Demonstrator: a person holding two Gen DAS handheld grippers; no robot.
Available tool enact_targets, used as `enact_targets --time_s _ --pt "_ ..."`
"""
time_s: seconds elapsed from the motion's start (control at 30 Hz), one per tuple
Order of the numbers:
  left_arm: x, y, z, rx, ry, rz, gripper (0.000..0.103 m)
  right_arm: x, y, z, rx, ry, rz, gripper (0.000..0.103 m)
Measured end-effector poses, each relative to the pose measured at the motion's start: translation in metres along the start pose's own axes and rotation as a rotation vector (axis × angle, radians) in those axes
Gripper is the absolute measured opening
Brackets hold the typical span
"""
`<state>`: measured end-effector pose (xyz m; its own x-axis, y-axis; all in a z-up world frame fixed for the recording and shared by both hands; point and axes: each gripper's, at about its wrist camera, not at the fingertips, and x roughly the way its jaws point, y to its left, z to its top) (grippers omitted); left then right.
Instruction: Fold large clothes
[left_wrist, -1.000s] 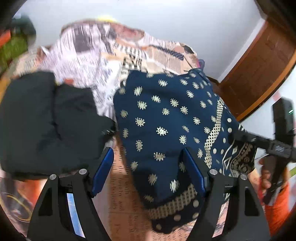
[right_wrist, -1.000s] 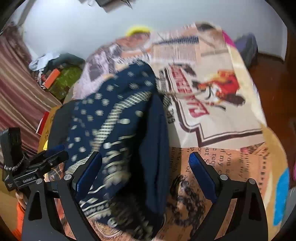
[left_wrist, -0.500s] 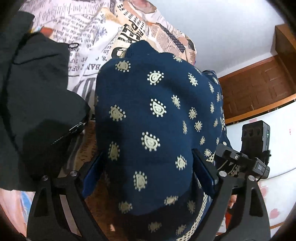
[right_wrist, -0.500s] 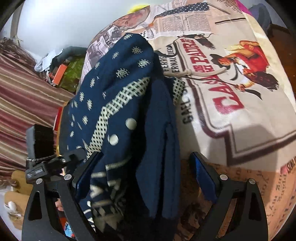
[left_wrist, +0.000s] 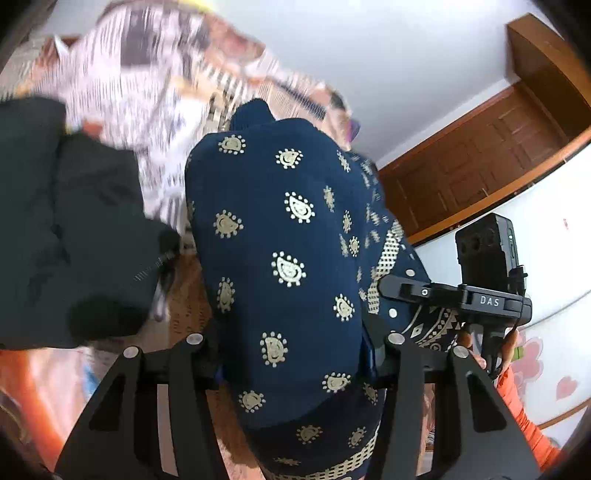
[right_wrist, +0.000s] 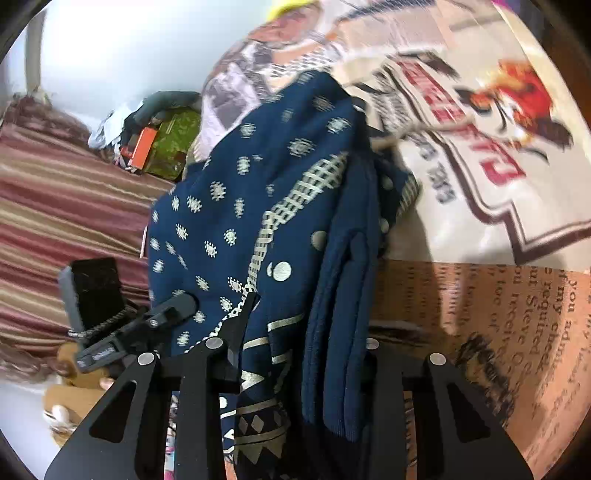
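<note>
Bunching between both pairs of jaws, the navy garment (left_wrist: 280, 266) sits in the middle of the bed, partly folded into a thick bundle of several layers. Its cloth is soft and matte, printed with pale teardrop motifs, and a lattice border with round dots and a geometric band runs along one edge.

The left gripper (left_wrist: 291, 354) has just been closing, and its jaws now press in on the near end of the bundle, the fabric bulging up over them. The right gripper (right_wrist: 295, 354) has likewise just been closing; its jaws pinch the stacked layers at the border edge, where a plain ribbed fold (right_wrist: 340, 332) hangs alongside the printed panel.

Judged from this, the step in hand is the taking hold of a half-made fold from both sides. The next move appears to call for lifting both ends together and laying them over evenly. Unequal pull would likely skew the layers, since limp cloth of this weight slips.

Beneath lies a bedsheet (right_wrist: 480, 155) printed with newsprint lettering and a red figure, smooth and flat. A black garment (left_wrist: 66, 229) lies beside the navy one, dull and heavy in look, touching it near a zip. Beyond are a striped curtain (right_wrist: 55, 206), a white wall and a brown wooden door (left_wrist: 480, 158).
</note>
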<state>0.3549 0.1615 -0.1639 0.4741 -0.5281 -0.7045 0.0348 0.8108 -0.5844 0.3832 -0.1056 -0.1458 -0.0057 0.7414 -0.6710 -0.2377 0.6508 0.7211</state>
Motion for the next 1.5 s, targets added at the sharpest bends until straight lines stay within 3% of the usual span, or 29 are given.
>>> enact_targets --time_s 0.3,0.6,0.8,0.9,1.07,1.13,1.27,1.5 --pt "-0.114 0.0 0.028 0.073 -0.173 0.022 0.052 -0.01 0.107 0.017 -0.197 -0.124 0.045 0.031" --pt "-0.196 0.048 0.051 0.067 -0.307 0.116 0.052 0.038 0.184 0.049 -0.334 -0.138 0.101 0.031" --pt "-0.201 0.111 0.062 -0.016 -0.312 0.155 0.052 0.099 0.203 0.063 -0.345 -0.103 0.092 0.031" --pt "-0.187 0.154 0.063 -0.083 -0.269 0.193 0.052 0.138 0.202 0.068 -0.321 -0.073 0.063 0.031" --pt "-0.144 0.223 0.054 -0.171 -0.159 0.287 0.053 0.214 0.185 0.073 -0.263 0.008 -0.037 0.031" --pt "-0.135 0.242 0.046 -0.206 -0.161 0.289 0.057 0.241 0.172 0.071 -0.25 0.039 -0.102 0.034" --pt "-0.134 0.244 0.039 -0.237 -0.201 0.267 0.064 0.241 0.164 0.064 -0.296 0.011 -0.163 0.047" --pt "-0.149 0.201 0.017 -0.167 -0.23 0.433 0.068 0.194 0.161 0.029 -0.478 -0.026 -0.288 0.05"
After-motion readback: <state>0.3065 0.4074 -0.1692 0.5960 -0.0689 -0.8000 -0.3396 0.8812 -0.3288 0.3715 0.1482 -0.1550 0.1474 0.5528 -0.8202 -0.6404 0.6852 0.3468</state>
